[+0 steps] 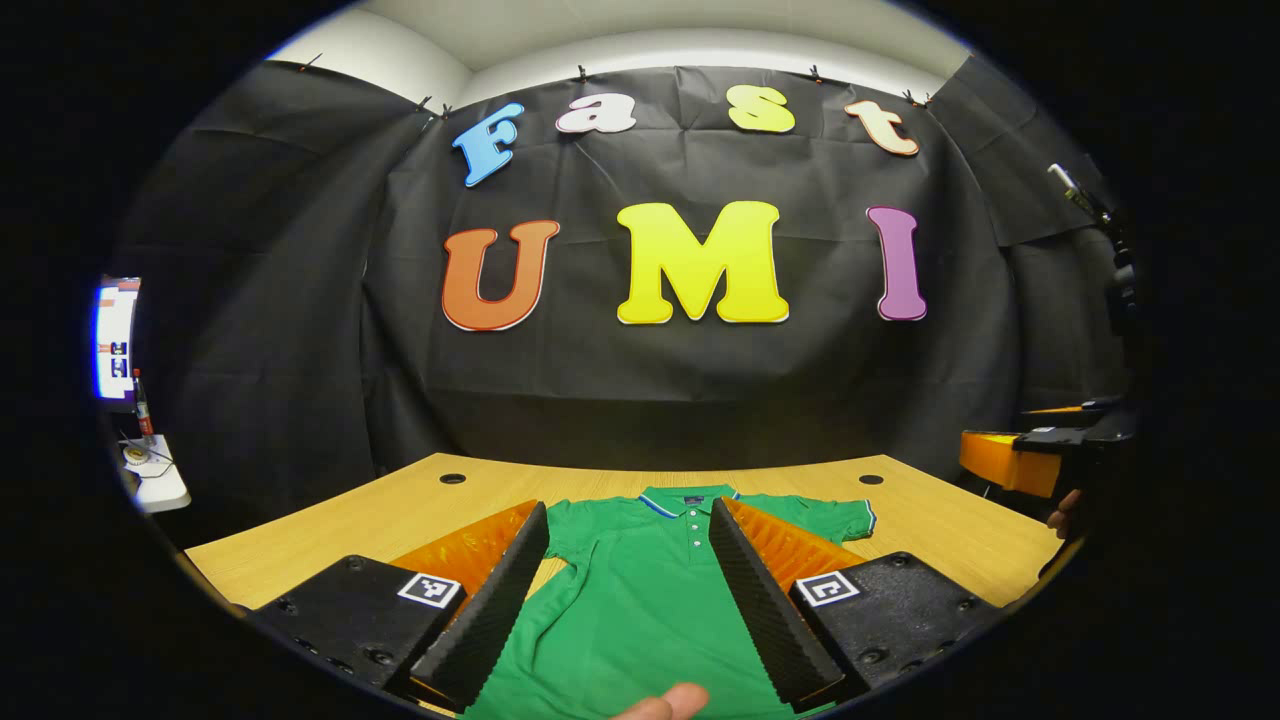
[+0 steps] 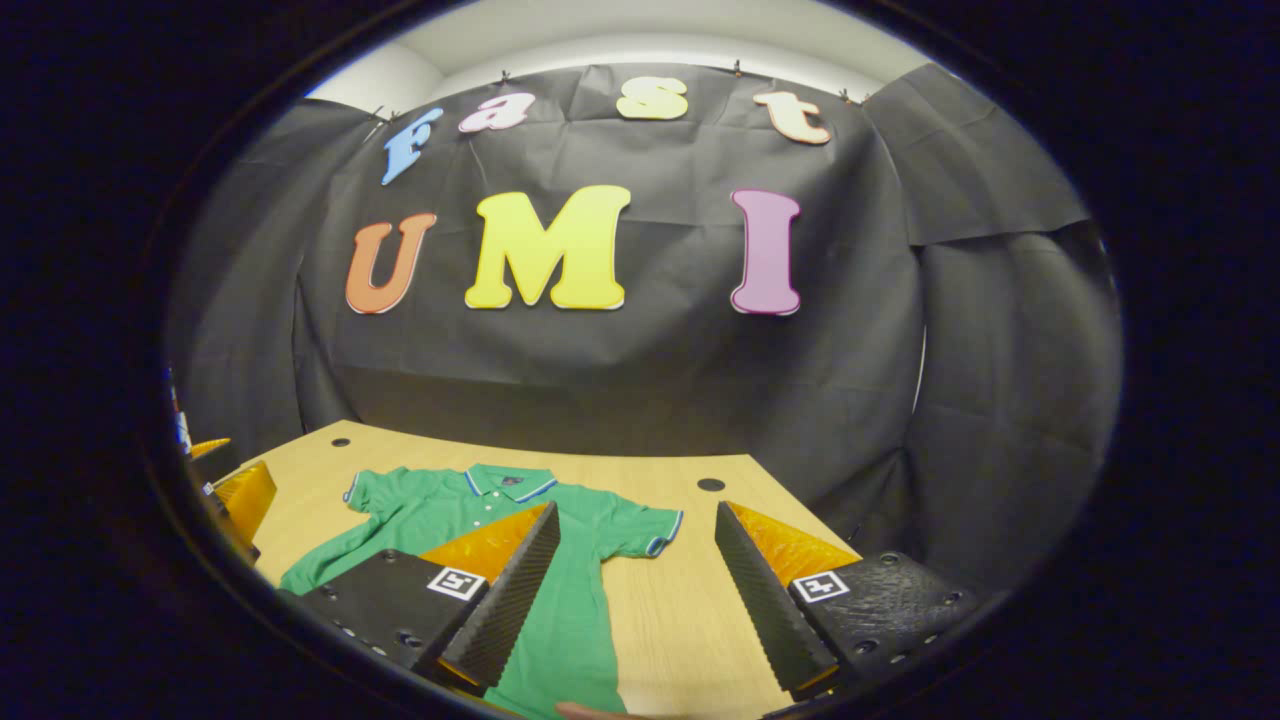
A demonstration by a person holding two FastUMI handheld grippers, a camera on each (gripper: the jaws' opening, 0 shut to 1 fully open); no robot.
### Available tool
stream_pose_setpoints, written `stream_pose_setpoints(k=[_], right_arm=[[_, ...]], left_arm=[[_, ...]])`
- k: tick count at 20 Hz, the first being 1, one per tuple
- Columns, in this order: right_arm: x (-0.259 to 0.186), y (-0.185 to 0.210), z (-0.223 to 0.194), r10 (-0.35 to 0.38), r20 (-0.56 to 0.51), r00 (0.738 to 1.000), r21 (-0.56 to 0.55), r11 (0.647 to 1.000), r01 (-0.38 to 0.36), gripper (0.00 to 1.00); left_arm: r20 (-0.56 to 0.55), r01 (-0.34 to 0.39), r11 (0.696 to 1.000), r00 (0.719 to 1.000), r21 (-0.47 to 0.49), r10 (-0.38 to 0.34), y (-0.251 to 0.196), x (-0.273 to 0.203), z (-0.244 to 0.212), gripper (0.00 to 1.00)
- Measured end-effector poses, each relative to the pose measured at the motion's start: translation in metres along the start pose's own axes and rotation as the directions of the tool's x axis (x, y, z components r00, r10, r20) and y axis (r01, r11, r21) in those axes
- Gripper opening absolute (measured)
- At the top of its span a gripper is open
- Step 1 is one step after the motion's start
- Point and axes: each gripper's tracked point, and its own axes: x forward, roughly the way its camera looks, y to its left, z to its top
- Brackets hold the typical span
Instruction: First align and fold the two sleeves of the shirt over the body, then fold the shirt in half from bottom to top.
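In the left gripper view, a fingertip (image 1: 668,702) shows at the very bottom edge, just in front of the left hand-held gripper (image 1: 630,600). Its two fingers stand wide apart and grip nothing, framing the body of the green shirt (image 1: 640,600) below them. The shirt lies flat on the wooden bench (image 1: 940,520), collar (image 1: 688,497) toward the far edge, button placket running down the middle, both short sleeves spread out to the sides. In the right gripper view, the right hand-held gripper (image 2: 640,590) is also spread wide and empty, hovering above the shirt's sleeve (image 2: 645,532) and the bare bench beside it. The shirt (image 2: 470,520) lies to the left there. Farther off, two round holes (image 1: 452,479) sit near the bench's back edge, and the black cloth wall (image 1: 640,380) hangs behind.
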Motion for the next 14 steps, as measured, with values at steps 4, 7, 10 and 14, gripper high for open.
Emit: stream_pose_setpoints(k=[4, 7, 10, 14], right_arm=[[0.067, 0.003, -0.019, 0.035, -0.118, 0.992, 0.043, 0.999, -0.030, 0.95], [0.112, -0.008, -0.043, 0.022, -0.212, 0.977, 0.083, 0.997, -0.004, 0.96], [0.151, -0.021, -0.068, -0.012, -0.310, 0.951, 0.110, 0.993, 0.048, 0.95], [0.184, -0.022, -0.101, 0.002, -0.436, 0.900, 0.188, 0.978, 0.089, 0.99]], left_arm=[[0.028, 0.012, 1.000, 1.000, 0.001, -0.012, -0.008, 0.014, 0.008, 1.00], [0.018, 0.029, 0.999, 0.999, 0.017, -0.029, -0.010, 0.025, -0.002, 1.00], [0.020, 0.032, 0.999, 0.999, 0.001, -0.032, -0.006, 0.031, -0.010, 1.00], [0.006, 0.048, 0.998, 0.999, -0.042, -0.047, -0.001, 0.033, -0.021, 1.00]])
